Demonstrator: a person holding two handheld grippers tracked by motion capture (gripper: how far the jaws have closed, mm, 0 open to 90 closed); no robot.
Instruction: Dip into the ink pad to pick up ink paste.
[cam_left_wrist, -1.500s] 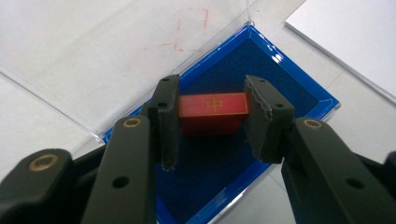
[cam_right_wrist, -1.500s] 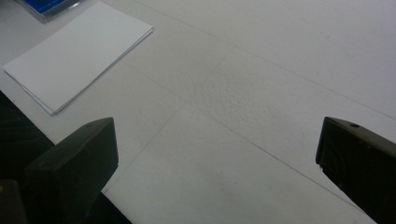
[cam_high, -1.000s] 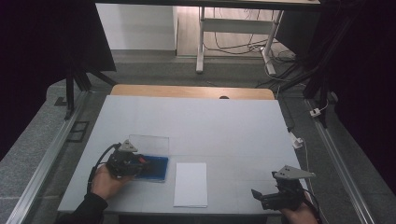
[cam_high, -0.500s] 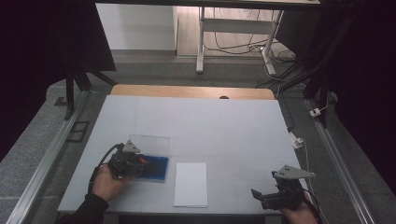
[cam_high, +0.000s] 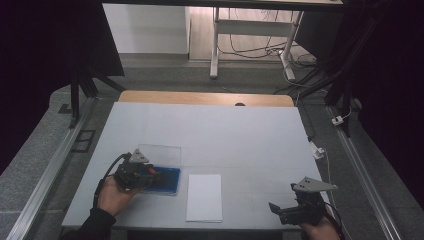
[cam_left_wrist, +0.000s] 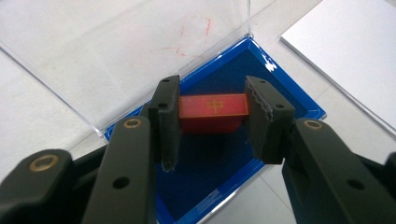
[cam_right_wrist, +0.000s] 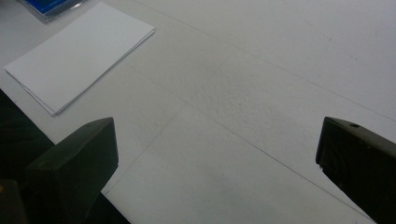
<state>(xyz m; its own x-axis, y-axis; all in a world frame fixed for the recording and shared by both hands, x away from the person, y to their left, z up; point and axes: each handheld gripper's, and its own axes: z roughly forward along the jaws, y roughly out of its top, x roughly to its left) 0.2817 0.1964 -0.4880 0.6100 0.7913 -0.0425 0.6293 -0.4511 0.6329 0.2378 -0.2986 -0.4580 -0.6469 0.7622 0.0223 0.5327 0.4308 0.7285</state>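
A small red block with a gold mark on top is pinched at its two ends by my left gripper, which is shut on it. The block hangs just over the open blue box, whose clear lid lies flat behind it. In the high view the left gripper sits over the blue box at the table's front left. My right gripper rests near the front right edge. Its jaws stand wide apart, open, with only bare table between them.
A stack of white paper lies just right of the box, near the front edge, and shows in the right gripper view too. The white table stretches back to a wooden strip. Metal rails run along both sides.
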